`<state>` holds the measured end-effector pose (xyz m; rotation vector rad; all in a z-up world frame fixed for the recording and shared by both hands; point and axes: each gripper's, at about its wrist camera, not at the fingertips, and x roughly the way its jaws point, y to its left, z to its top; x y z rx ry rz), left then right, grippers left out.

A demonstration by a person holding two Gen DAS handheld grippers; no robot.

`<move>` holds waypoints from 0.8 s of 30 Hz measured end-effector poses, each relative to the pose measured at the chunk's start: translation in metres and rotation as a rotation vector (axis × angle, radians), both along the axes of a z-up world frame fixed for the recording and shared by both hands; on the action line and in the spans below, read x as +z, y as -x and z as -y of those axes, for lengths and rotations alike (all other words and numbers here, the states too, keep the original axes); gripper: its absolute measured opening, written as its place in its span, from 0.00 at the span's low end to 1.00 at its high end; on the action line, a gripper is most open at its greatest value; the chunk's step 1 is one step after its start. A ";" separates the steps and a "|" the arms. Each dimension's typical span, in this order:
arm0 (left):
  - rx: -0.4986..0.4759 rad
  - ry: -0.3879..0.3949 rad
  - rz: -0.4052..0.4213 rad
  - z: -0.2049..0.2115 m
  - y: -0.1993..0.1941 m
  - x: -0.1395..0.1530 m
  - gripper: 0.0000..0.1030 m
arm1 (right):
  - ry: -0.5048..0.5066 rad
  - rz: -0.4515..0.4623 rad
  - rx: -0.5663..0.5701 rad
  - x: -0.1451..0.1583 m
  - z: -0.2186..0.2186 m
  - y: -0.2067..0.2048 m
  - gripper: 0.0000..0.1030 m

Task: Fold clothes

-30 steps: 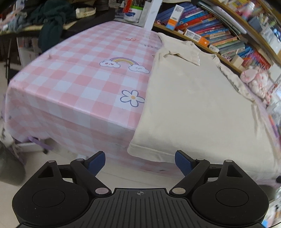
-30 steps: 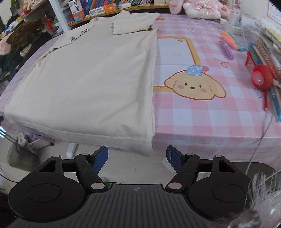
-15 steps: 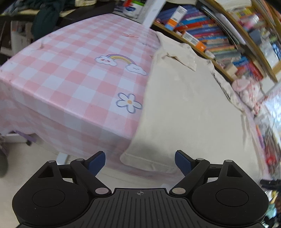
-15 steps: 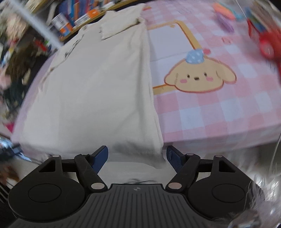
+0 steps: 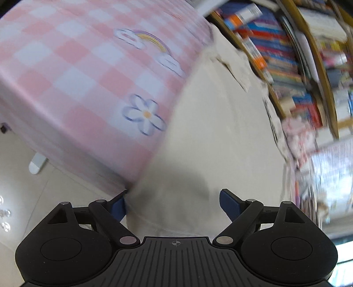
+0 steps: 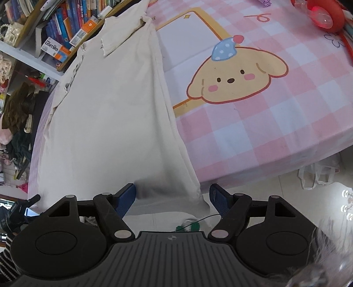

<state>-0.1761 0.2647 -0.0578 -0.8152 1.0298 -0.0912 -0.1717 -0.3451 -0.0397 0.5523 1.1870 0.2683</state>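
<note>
At the bottom of each frame, the left tongs [image 5: 173, 204] and right tongs [image 6: 172, 199] are seen released, straddling the hem corners of the cream garment [image 6: 114, 114]. It is spread lengthwise toward the top on the pink checked tabletop [image 6: 253, 132].

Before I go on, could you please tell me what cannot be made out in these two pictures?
- Left wrist view: the shelf books are motion-blurred, titles unreadable.
- Left wrist view: the shirt hem drops behind the left claw body, so contact is unclear.
- Right wrist view: the shirt's left hem corner is hidden behind the right claw.
- Right wrist view: the red object is cut off by the top edge.
</note>
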 end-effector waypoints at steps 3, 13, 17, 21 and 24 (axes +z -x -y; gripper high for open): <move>-0.051 0.011 0.007 0.001 0.002 0.008 0.80 | -0.009 0.008 0.001 0.002 0.002 0.002 0.71; 0.045 0.046 0.040 -0.024 0.020 0.015 0.52 | -0.111 0.008 -0.065 0.007 0.015 0.005 0.59; 0.059 0.044 0.034 -0.024 0.020 0.011 0.25 | -0.143 -0.029 -0.107 0.004 0.019 0.007 0.22; 0.043 0.026 0.045 -0.023 0.023 0.014 0.12 | -0.187 -0.025 -0.105 0.006 0.027 0.012 0.08; 0.029 0.010 0.056 -0.022 0.027 0.020 0.11 | -0.175 -0.016 -0.087 0.013 0.029 0.015 0.07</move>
